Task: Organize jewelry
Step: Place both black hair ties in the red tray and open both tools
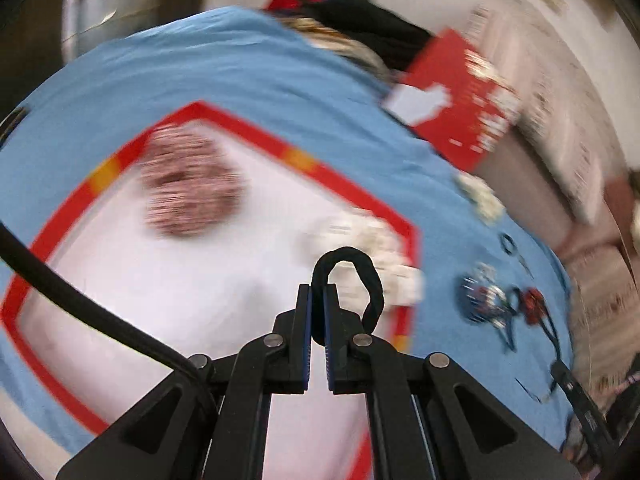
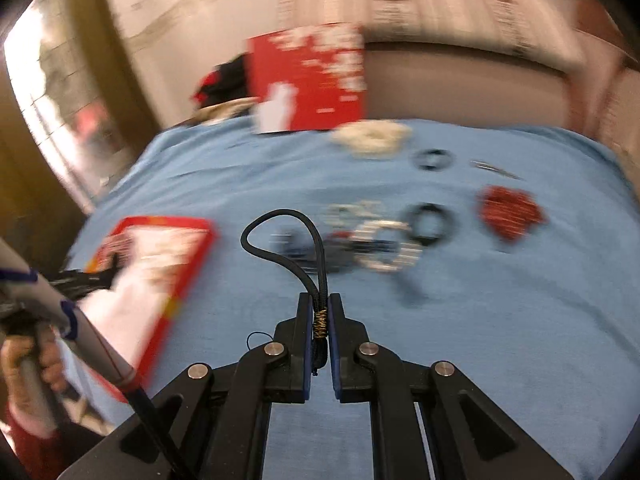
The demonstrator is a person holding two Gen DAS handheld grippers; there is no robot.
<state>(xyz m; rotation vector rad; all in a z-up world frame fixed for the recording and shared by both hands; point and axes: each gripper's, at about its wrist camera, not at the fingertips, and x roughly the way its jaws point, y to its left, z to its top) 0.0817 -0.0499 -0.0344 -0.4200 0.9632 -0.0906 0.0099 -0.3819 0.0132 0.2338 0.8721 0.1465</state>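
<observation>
Right wrist: both grippers (image 2: 320,312) (image 1: 317,304) clamp black cords (image 2: 280,240) (image 1: 360,276); blurred jewelry (image 2: 384,240) ahead, red-rimmed tray (image 2: 192,256) left.

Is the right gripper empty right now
No, the right gripper is shut on a black cord bracelet, whose loop sticks out past the fingertips.

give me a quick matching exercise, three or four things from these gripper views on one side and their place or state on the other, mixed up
Things:
1. black fabric band
2. black cord loop
3. red-rimmed tray
4. red booklet

Place or state:
A. propped upright at the far edge of the blue cloth
B. pinched in the right gripper
C. pinched in the left gripper
D. lying flat, holding a reddish beaded piece

Pairs: 1-C, 2-B, 3-D, 4-A
</observation>
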